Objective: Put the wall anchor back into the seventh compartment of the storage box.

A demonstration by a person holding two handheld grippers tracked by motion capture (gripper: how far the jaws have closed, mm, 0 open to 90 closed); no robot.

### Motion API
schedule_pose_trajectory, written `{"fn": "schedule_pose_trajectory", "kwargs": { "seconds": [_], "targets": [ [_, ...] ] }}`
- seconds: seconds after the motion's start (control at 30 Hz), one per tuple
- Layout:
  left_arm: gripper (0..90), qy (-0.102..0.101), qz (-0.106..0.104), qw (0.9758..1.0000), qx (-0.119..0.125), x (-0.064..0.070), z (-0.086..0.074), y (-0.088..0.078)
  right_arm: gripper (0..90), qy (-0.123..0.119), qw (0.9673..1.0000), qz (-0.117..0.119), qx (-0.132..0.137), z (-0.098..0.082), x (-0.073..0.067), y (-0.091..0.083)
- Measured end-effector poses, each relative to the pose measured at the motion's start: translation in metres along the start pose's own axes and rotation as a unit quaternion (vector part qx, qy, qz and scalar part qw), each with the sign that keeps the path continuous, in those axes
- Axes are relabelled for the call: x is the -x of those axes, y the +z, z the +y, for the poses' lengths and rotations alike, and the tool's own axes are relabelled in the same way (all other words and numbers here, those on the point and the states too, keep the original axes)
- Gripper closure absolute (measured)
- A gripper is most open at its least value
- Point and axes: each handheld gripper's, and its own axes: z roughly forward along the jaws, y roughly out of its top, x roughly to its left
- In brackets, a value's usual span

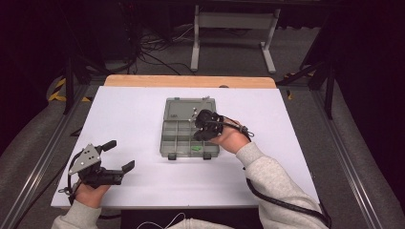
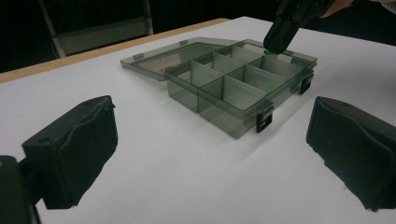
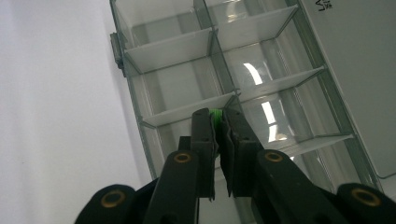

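A: Green piece (image 3: pixel 215 113)?
B: Being pinched in the right gripper (image 3: pixel 218 122), jaws nearly shut on it, hanging over a front compartment of the open organizer box (image 1: pixel 168 143).
A: Step?
B: Placing, I'd judge; next is lowering and releasing.
A: Left gripper (image 1: pixel 118 155)?
B: Sitting wide open, holding nothing.

- Left gripper (image 1: pixel 116 155): black body with a grey three-cornered plate on top, fastened by small screws; two black jaws with thick, block-shaped pads (image 2: pixel 74 154).
- Right gripper (image 3: pixel 217 122): black jaw arms, each carrying brass-coloured rivets; flat black pads at the tips.
- Cables: a thick black cable trails from each gripper.
- Clothing: light grey sweatshirt sleeves (image 1: pixel 274 183) with ribbed cuffs.
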Motion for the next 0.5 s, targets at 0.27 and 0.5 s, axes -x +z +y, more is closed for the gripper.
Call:
{"fn": "schedule_pose_trajectory", "kwargs": {
  "seconds": [0.27,0.5],
  "targets": [
    [2.8,0.0,0.0,1.0,-0.001,0.0,0.0,0.0,83.7,-0.001,0.9998,0.002,-0.018,-0.003,0.0,0.013],
    [2.8,0.0,0.0,1.0,0.001,0.0,0.0,0.0,83.7,0.0,0.9997,0.004,-0.025,-0.004,0.001,0.02]
  ]
}}
